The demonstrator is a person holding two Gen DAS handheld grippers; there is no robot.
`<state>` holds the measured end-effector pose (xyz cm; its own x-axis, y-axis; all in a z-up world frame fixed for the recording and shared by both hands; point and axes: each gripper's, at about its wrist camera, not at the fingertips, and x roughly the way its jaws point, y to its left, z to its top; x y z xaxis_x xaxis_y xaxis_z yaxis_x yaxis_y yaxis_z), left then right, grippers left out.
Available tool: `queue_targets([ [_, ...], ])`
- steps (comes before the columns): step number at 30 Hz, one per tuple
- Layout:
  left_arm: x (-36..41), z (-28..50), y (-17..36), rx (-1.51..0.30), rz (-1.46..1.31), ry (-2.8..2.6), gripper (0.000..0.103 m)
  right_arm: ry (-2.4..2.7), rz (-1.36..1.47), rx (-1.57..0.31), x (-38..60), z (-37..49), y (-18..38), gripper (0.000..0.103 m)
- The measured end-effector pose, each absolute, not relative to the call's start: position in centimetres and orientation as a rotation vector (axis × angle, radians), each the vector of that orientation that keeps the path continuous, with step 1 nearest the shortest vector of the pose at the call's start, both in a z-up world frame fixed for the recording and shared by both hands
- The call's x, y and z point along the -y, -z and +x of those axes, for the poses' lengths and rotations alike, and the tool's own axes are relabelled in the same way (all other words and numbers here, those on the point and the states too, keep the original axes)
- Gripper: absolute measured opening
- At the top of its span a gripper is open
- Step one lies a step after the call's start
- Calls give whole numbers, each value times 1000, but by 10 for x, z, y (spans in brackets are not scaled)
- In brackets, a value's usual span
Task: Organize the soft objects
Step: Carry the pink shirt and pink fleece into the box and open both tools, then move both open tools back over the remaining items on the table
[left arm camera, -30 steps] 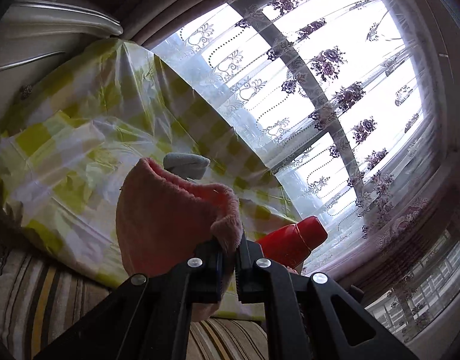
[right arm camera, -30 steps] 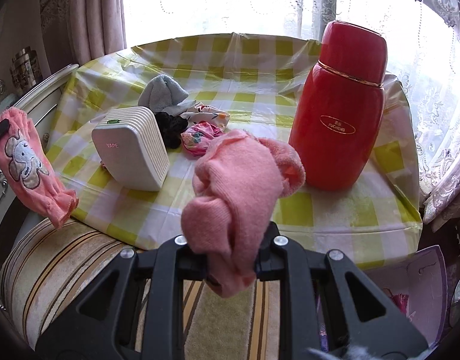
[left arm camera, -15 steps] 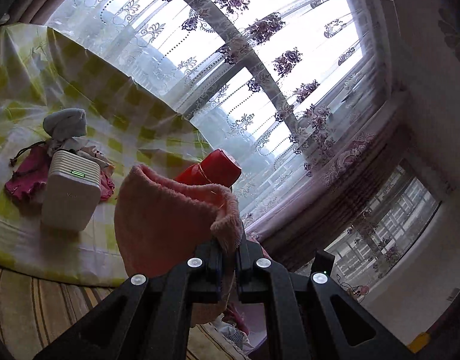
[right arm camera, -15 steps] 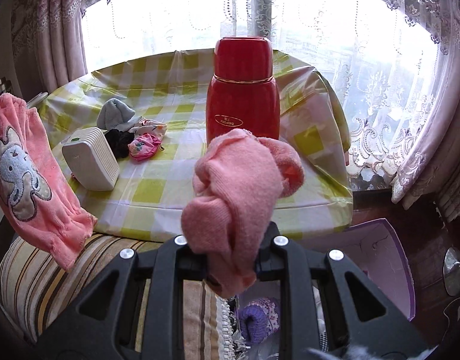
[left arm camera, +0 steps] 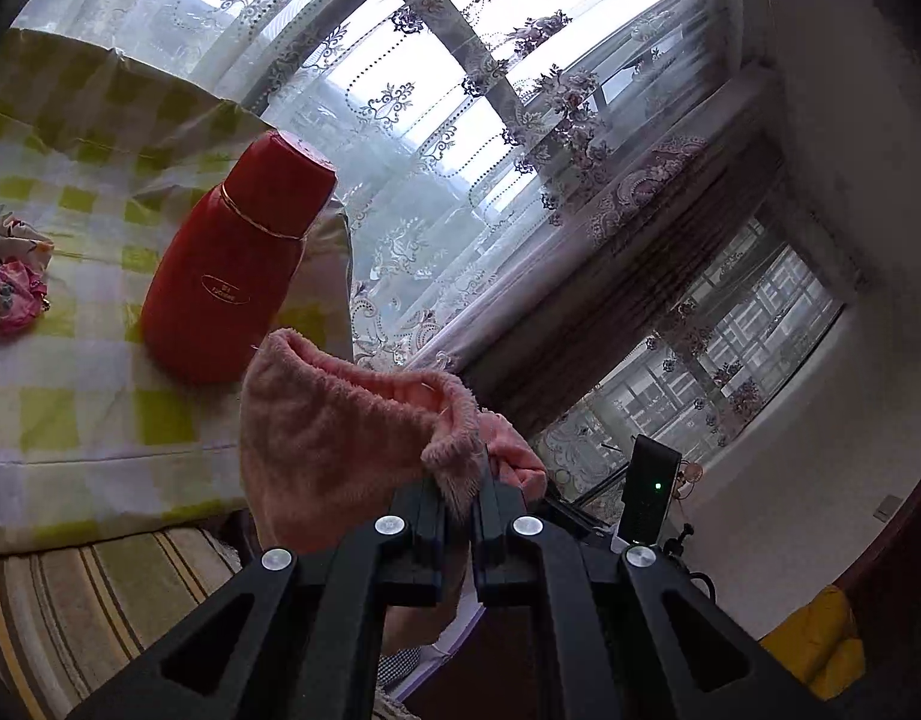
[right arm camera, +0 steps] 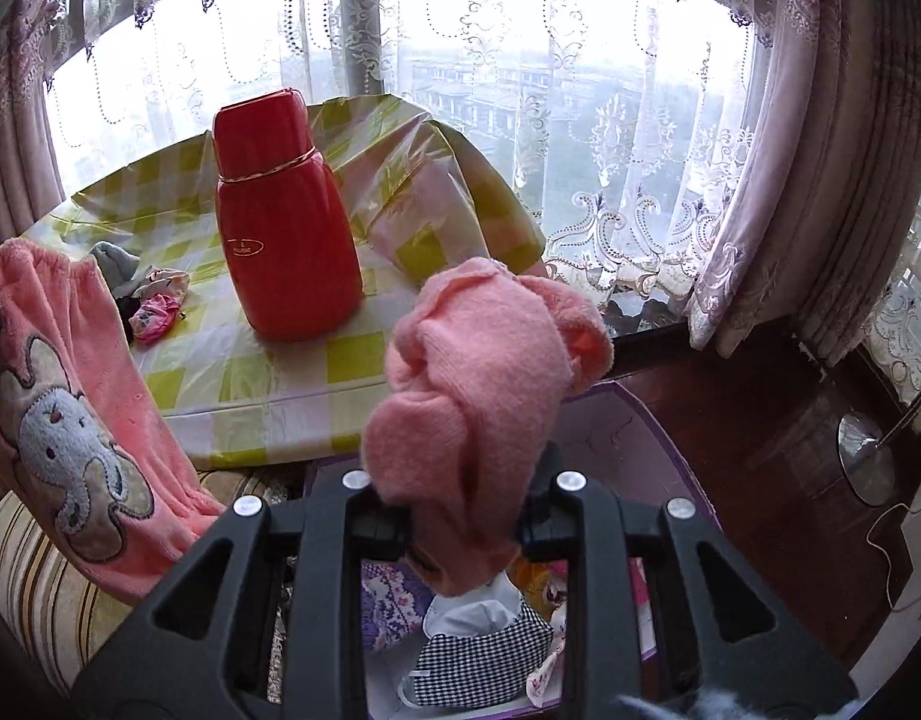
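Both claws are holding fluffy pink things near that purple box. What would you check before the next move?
1. Right claw above the purple box: ok.
2. Right claw's jaws have just been opening, with the pink knitted cloth between them and not yet dropped: ok.
3. Left claw pinching the pink fleece piece: ok.
4. Fleece piece above the box: cannot tell.
5. Red flask upright on the table, clear of both claws: ok.
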<state>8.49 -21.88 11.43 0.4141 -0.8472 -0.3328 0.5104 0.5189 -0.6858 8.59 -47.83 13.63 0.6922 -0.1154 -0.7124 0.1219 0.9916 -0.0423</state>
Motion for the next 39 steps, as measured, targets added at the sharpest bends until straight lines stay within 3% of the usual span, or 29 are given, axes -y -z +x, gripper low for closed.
queue_targets([
  [1, 229, 88, -112, -749, -518, 925, 15, 139, 9, -794, 481, 86, -137, 38],
  [2, 238, 90, -109, -781, -500, 938, 33, 148, 8, -792, 484, 86, -137, 48],
  [3, 247, 93, -106, -811, -484, 941, 44, 157, 7, -789, 485, 86, -137, 62],
  [4, 252, 94, -104, -822, -479, 942, 60, 164, 6, -786, 486, 86, -138, 70],
  [5, 254, 94, -102, -823, -479, 945, 62, 168, 3, -779, 486, 85, -138, 79],
  [16, 240, 85, -96, -782, -374, 801, 65, 116, 35, -760, 480, 81, -134, 82],
  [19, 231, 74, -97, -714, -303, 749, 74, 123, 25, -730, 472, 79, -138, 87],
  [24, 207, 62, -90, -674, -188, 665, 75, 128, 9, -683, 458, 78, -140, 95],
  [29, 167, 53, -78, -672, -128, 546, 75, 63, -40, -687, 436, 81, -136, 95],
  [39, 33, 45, -52, -736, -277, 254, 75, -106, 13, -735, 400, 89, -125, 95],
])
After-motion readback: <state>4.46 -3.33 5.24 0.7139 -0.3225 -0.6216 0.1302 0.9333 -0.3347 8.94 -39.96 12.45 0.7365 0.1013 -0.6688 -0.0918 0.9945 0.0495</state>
